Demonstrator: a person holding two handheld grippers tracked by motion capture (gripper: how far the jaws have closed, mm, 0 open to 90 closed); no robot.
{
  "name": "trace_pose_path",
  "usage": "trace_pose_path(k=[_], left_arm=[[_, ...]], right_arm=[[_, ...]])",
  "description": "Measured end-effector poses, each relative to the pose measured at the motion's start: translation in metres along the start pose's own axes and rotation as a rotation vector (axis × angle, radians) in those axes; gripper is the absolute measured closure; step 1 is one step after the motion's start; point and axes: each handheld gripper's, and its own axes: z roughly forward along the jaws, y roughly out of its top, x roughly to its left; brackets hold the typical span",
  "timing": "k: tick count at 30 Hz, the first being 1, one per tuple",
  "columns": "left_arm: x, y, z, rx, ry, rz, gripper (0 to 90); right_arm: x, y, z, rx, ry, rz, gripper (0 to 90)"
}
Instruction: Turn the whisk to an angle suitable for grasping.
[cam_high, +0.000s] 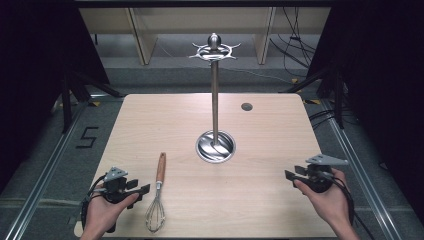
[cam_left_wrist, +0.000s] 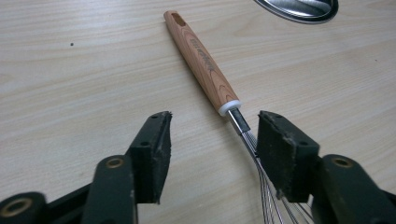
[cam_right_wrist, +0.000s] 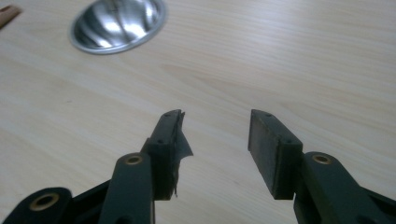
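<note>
High view: whisk (cam_high: 157, 198) lies unpicked on the counter (cam_high: 270, 200).
Both claws gape empty; left claw (cam_left_wrist: 212, 135) must shift right, then close.

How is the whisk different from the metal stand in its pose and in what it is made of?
The whisk lies flat on the table, near the left gripper; the metal stand is upright at the table's middle. The whisk has a wooden handle with wire loops; the stand looks all metal, with a round base and hooks on top. Both have shiny metal parts.
</note>
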Motion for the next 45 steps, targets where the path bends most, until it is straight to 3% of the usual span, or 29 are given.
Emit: trace_pose_path(k=[2, 3, 4, 5, 6, 7, 8, 9, 10, 12, 14, 17, 18, 20, 21, 22, 26, 27, 29, 30, 32, 33, 34, 35, 37, 38, 40, 44, 45], left_arm=[[-0.009, 0.003, -0.001, -0.022, -0.016, 0.006, 59.4], [-0.009, 0.003, -0.001, -0.022, -0.016, 0.006, 66.4], [-0.014, 0.005, -0.003, -0.018, -0.04, 0.028, 66.4], [-0.018, 0.008, -0.006, 0.017, -0.052, 0.084, 79.3], [-0.031, 0.011, -0.004, 0.043, -0.084, 0.12, 84.5], [-0.038, 0.012, -0.001, 0.067, -0.095, 0.152, 88.7], [-0.038, 0.012, -0.001, 0.067, -0.095, 0.152, 89.0], [-0.055, 0.012, 0.011, 0.106, -0.124, 0.172, 89.2], [-0.055, 0.012, 0.011, 0.106, -0.124, 0.172, 89.2], [-0.067, 0.014, 0.02, 0.199, -0.161, 0.225, 89.2], [-0.077, 0.014, 0.032, 0.229, -0.173, 0.237, 89.2], [-0.087, 0.019, 0.045, 0.303, -0.165, 0.262, 89.2], [-0.088, 0.022, 0.049, 0.356, -0.162, 0.293, 89.3], [-0.093, 0.024, 0.056, 0.397, -0.125, 0.282, 89.3], [-0.092, 0.024, 0.061, 0.445, -0.113, 0.278, 89.3], [-0.09, 0.025, 0.061, 0.483, -0.102, 0.302, 89.3], [-0.083, 0.021, 0.057, 0.507, -0.094, 0.278, 89.3], [-0.075, 0.02, 0.054, 0.531, -0.106, 0.257, 89.3], [-0.071, 0.019, 0.053, 0.526, -0.097, 0.254, 89.3], [-0.063, 0.019, 0.05, 0.565, -0.084, 0.257, 89.3], [-0.052, 0.019, 0.047, 0.588, -0.076, 0.28, 89.3], [-0.048, 0.019, 0.047, 0.607, -0.102, 0.244, 89.3], [-0.043, 0.02, 0.045, 0.586, -0.034, 0.257, 89.3], [-0.038, 0.021, 0.043, 0.596, -0.03, 0.244, 89.2], [-0.033, 0.022, 0.041, 0.596, -0.03, 0.237, 89.2], [-0.028, 0.02, 0.039, 0.546, -0.02, 0.212, 89.2], [-0.026, 0.02, 0.037, 0.546, -0.019, 0.207, 89.2], [-0.028, 0.022, 0.029, 0.535, -0.059, 0.232, 84.0], [-0.03, 0.025, 0.023, 0.499, -0.061, 0.248, 80.8]], right_arm=[[-0.009, -0.005, 0.0, 0.012, -0.008, 0.047, 62.5], [-0.009, -0.005, 0.0, 0.012, -0.008, 0.047, 62.5], [-0.012, -0.007, 0.0, 0.027, -0.013, 0.049, 64.1], [-0.013, -0.007, 0.002, 0.034, -0.015, 0.03, 67.2], [-0.013, -0.006, 0.002, 0.032, -0.012, 0.005, 68.6], [-0.01, -0.005, 0.002, 0.042, -0.01, 0.017, 70.3], [-0.01, -0.005, 0.002, 0.042, -0.01, 0.017, 70.3], [-0.003, -0.004, 0.002, 0.052, 0.004, 0.03, 74.1], [-0.003, -0.004, 0.002, 0.052, 0.004, 0.03, 74.1], [-0.002, -0.004, 0.004, 0.043, 0.015, -0.014, 75.2], [-0.002, -0.004, 0.004, 0.078, 0.022, -0.017, 75.0], [-0.001, -0.006, 0.004, 0.086, 0.029, 0.003, 74.4], [-0.002, -0.006, 0.004, 0.093, 0.023, 0.014, 73.3], [-0.001, -0.006, 0.004, 0.104, 0.03, 0.03, 72.9], [-0.003, -0.006, 0.003, 0.102, 0.027, 0.02, 72.3], [-0.003, -0.007, 0.003, 0.101, 0.027, 0.02, 72.1], [-0.001, -0.007, 0.004, 0.097, 0.034, 0.032, 71.6], [-0.002, -0.007, 0.005, 0.096, 0.033, 0.027, 71.2], [-0.003, -0.008, 0.007, 0.086, 0.03, 0.007, 70.9], [-0.001, -0.007, 0.006, 0.114, 0.043, 0.019, 70.5], [0.0, -0.007, 0.006, 0.11, 0.043, 0.013, 70.4], [0.0, -0.007, 0.006, 0.105, 0.038, 0.006, 70.3], [-0.002, -0.009, 0.009, 0.074, 0.035, -0.032, 70.3], [0.001, -0.008, 0.007, 0.111, 0.042, 0.014, 70.2], [-0.001, -0.008, 0.008, 0.103, 0.043, -0.006, 70.1], [0.0, -0.008, 0.008, 0.115, 0.047, 0.019, 69.8], [0.0, -0.008, 0.008, 0.114, 0.048, 0.01, 69.6], [0.0, -0.009, 0.009, 0.122, 0.053, 0.03, 67.3], [-0.003, -0.009, 0.009, 0.103, 0.048, 0.001, 66.0]])
